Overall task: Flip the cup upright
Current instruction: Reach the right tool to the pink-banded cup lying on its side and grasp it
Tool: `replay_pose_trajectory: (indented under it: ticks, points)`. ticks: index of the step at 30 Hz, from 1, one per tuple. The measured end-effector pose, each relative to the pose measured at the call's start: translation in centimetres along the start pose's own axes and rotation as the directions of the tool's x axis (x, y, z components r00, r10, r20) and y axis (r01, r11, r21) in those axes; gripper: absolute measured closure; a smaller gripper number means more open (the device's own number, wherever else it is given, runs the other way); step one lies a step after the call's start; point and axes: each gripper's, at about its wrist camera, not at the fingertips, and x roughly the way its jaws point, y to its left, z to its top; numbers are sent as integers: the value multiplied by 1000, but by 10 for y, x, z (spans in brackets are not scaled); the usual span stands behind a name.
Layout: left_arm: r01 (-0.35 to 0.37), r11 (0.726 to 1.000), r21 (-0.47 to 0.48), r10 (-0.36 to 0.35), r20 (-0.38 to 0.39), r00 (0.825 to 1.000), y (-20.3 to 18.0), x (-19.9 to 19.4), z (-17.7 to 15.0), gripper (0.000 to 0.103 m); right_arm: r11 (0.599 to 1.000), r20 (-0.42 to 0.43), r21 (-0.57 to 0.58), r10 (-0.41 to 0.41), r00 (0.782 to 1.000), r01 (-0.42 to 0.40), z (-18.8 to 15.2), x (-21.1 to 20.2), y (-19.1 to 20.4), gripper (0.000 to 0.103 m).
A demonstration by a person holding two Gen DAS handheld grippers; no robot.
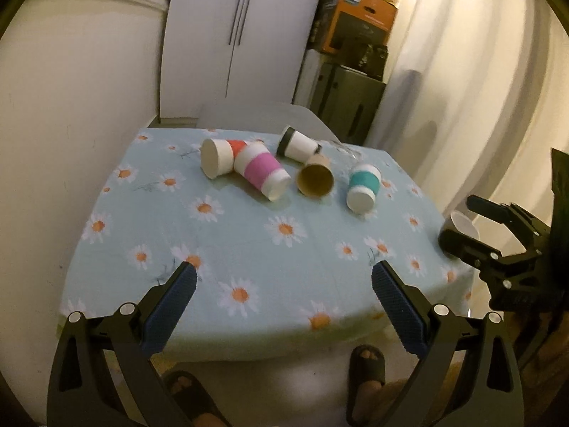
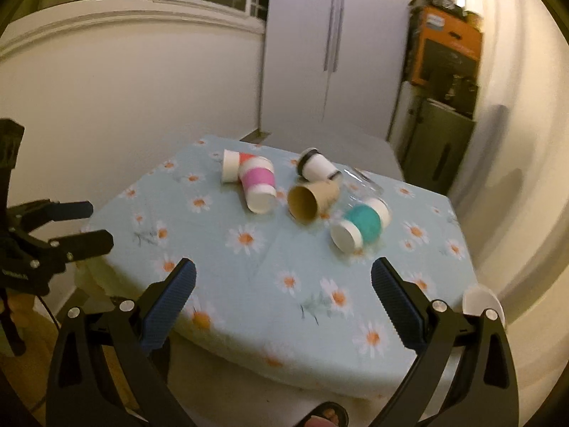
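Observation:
Several paper cups lie on their sides on the daisy tablecloth [image 1: 249,249]: a red-banded cup [image 1: 218,156], a pink-banded cup [image 1: 261,170], a black-rimmed white cup [image 1: 298,144], a plain brown cup [image 1: 315,176] with its mouth toward me, and a teal-banded cup [image 1: 362,186]. They also show in the right wrist view: pink [image 2: 258,183], brown [image 2: 309,197], teal [image 2: 361,226]. My left gripper [image 1: 284,281] is open and empty over the near table edge. My right gripper [image 2: 283,281] is open and empty, also near the front edge; it shows at the table's right side in the left wrist view [image 1: 462,224].
A white bowl-like object [image 1: 462,226] sits by the table's right edge near the right gripper. A clear plastic item [image 2: 362,181] lies behind the teal cup. A white cupboard [image 1: 242,35] and stacked boxes [image 1: 355,21] stand behind. The person's sandalled feet [image 1: 366,363] are below.

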Motion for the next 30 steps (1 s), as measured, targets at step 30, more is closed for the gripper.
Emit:
replay_pose_trajectory:
  ticks: [30]
  points:
    - [-50, 943, -328, -35, -246, 969, 109, 141, 39, 7, 950, -618, -114, 161, 769, -291, 137, 323, 27, 18]
